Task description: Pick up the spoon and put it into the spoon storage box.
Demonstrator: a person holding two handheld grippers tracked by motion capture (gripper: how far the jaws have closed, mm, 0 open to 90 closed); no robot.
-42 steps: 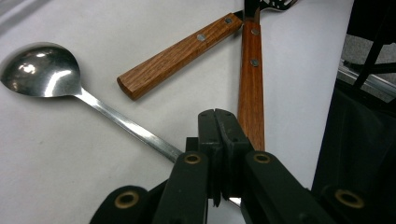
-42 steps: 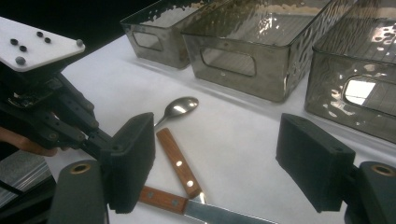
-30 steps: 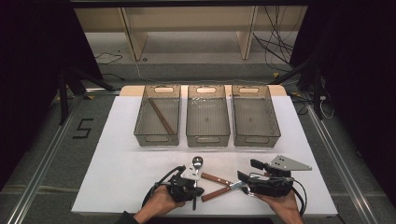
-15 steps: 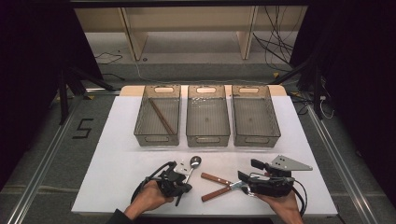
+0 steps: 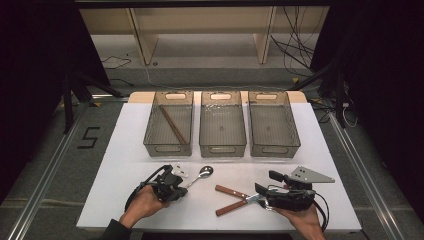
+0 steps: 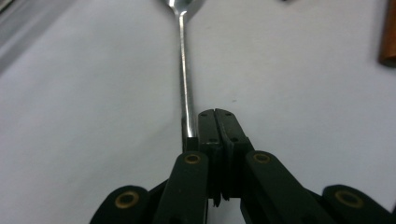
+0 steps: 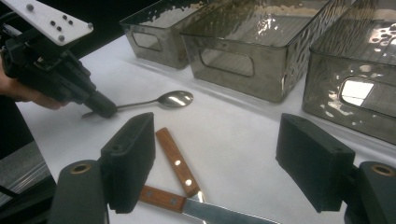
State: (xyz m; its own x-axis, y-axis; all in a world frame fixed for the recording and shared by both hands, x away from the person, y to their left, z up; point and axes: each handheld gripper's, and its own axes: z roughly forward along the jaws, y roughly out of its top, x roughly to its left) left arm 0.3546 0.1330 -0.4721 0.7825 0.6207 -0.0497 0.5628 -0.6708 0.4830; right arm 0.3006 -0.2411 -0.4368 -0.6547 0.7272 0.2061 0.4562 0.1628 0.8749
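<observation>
My left tool (image 6: 215, 122), pressed together beside the spoon (image 5: 199, 176) handle's end at the counter's (image 5: 125, 165) six o'clock, must spread before pinching it; my right tool (image 7: 219, 163) hangs spread over two knives (image 7: 175, 161).

On the table (image 5: 125, 165), three bins stand side by side along the far half: the left bin (image 5: 150, 135), the middle bin (image 5: 222, 145) and the right bin (image 5: 295, 135). A stick (image 5: 173, 125) lies slantwise in the left bin. Before the bins lies a spoon (image 5: 201, 175) (bowl toward the middle bin), with the left gripper (image 5: 176, 191) at its handle end. Right of the spoon two knives (image 5: 235, 199) lie crossed, and the right gripper (image 5: 260, 192) sits just right of them.
</observation>
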